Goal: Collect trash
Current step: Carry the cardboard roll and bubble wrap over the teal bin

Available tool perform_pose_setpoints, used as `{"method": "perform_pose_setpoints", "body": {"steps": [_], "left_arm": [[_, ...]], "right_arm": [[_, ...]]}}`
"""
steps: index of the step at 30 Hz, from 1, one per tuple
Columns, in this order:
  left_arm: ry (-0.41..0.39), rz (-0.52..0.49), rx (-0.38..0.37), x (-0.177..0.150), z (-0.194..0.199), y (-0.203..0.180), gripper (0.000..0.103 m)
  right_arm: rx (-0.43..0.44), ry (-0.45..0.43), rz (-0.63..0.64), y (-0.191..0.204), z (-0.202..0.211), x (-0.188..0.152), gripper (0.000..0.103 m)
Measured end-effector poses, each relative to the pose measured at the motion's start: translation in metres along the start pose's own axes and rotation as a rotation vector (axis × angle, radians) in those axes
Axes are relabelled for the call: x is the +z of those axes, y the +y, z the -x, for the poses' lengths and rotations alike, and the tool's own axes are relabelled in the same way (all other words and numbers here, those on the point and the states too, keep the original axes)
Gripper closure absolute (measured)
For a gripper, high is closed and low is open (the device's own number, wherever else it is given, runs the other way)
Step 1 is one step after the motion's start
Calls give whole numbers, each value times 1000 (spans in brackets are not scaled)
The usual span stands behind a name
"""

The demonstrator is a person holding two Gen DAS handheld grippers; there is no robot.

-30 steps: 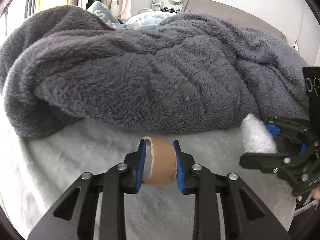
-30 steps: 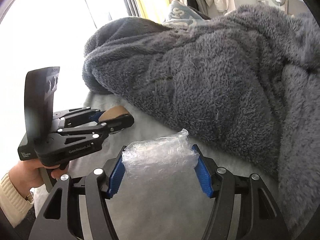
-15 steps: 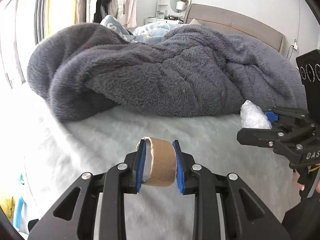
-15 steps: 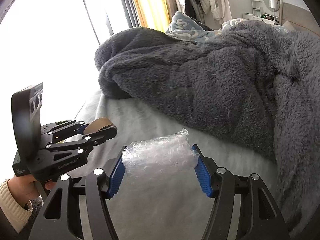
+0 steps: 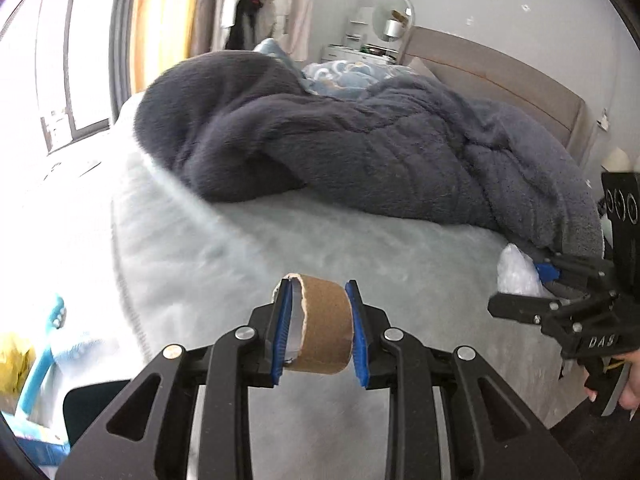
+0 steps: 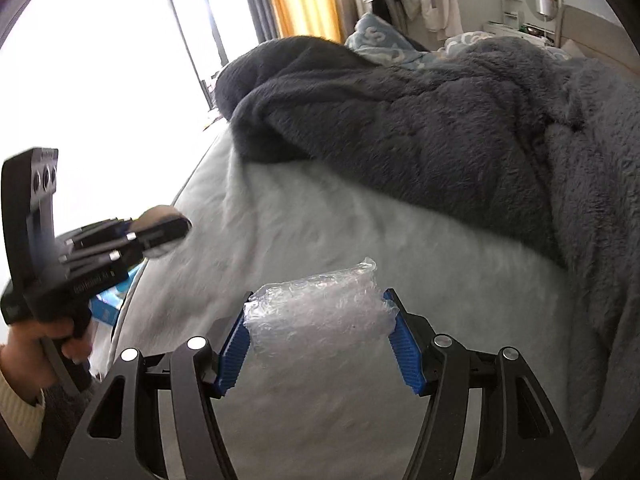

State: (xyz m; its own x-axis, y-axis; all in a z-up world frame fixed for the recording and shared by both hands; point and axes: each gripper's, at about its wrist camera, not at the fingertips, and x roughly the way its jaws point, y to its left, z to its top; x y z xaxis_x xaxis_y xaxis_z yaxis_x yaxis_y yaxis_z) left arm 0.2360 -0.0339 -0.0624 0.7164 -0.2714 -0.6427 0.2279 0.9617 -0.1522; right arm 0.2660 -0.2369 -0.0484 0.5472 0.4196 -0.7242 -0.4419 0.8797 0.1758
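My left gripper (image 5: 318, 334) is shut on a brown cardboard tape core (image 5: 326, 326) and holds it above the pale grey bed sheet (image 5: 240, 256). My right gripper (image 6: 320, 338) is shut on a wad of clear bubble wrap (image 6: 320, 310), also above the sheet. In the left wrist view the right gripper (image 5: 560, 292) is at the right edge with the bubble wrap (image 5: 516, 274) in it. In the right wrist view the left gripper (image 6: 156, 234) is at the left, blurred, with the tape core (image 6: 158, 213) in it.
A thick dark grey fleece blanket (image 5: 380, 152) is heaped across the far half of the bed. The bed's left edge (image 5: 124, 264) drops to a floor with blue and yellow items (image 5: 36, 360). A headboard (image 5: 500, 80) and window (image 6: 100, 80) lie beyond.
Both grippers have pulled back and up from the blanket, each still holding its piece. More of the bed sheet and the bed's left edge has come into view.
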Motion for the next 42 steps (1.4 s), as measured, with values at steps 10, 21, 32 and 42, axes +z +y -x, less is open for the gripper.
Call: {"method": "perform_pose_setpoints", "body": {"steps": [10, 21, 32, 42], "left_arm": [[29, 73, 108, -18, 13, 53, 74], [75, 167, 169, -48, 30, 117, 74], [161, 301, 239, -88, 38, 185, 74], [309, 414, 294, -141, 41, 241, 74]], "right_arm": [[49, -4, 89, 60, -14, 18, 39], [126, -33, 136, 122, -22, 41, 39], [186, -17, 188, 181, -45, 54, 39], [255, 5, 229, 241, -71, 62, 39]]}}
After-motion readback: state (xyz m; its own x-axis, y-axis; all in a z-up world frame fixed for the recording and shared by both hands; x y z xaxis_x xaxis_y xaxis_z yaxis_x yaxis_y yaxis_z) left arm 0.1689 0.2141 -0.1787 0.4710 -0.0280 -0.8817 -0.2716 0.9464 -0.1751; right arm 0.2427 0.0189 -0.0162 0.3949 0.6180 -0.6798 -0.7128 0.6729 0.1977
